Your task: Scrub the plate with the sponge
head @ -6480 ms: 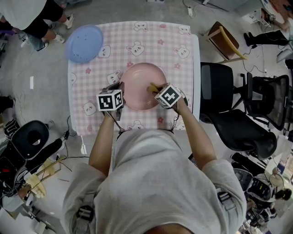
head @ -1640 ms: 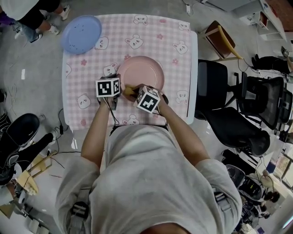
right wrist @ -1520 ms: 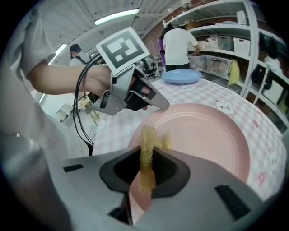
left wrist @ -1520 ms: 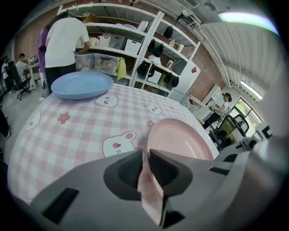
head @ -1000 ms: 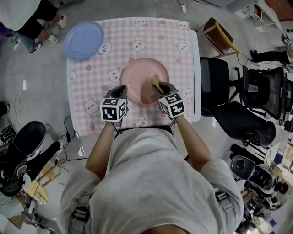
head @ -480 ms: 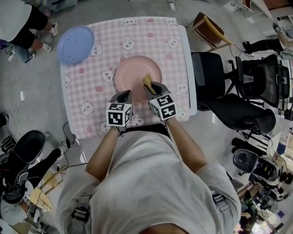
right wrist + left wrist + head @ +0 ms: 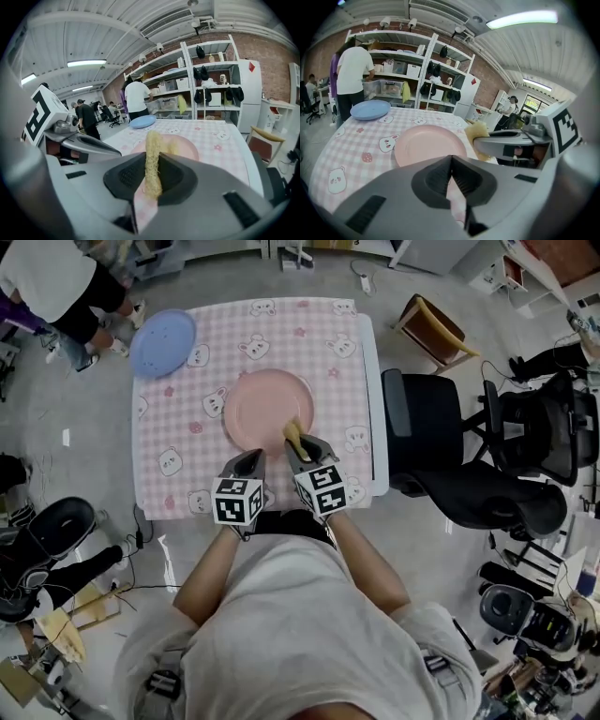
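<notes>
Our right gripper (image 7: 300, 448) clamps the yellow sponge (image 7: 293, 433) in its jaws, over the near edge of the pink plate (image 7: 262, 407) on the worktop (image 7: 328, 334). Our left gripper (image 7: 252, 461) has its jaws pressed together, empty.

Plate (image 7: 262, 404) on table (image 7: 165, 489), dish (image 7: 161, 341) behind left

We reach both bare forearms forward from the torso, close together and roughly parallel. Our left gripper (image 7: 253, 461) has its jaws pressed together with nothing between them. Our right gripper (image 7: 298, 448) sits just beside it, jaws clamped on the sponge (image 7: 293, 434), which sticks out past the tips. Both marker cubes face up, over the near edge of the table (image 7: 164, 488).
</notes>
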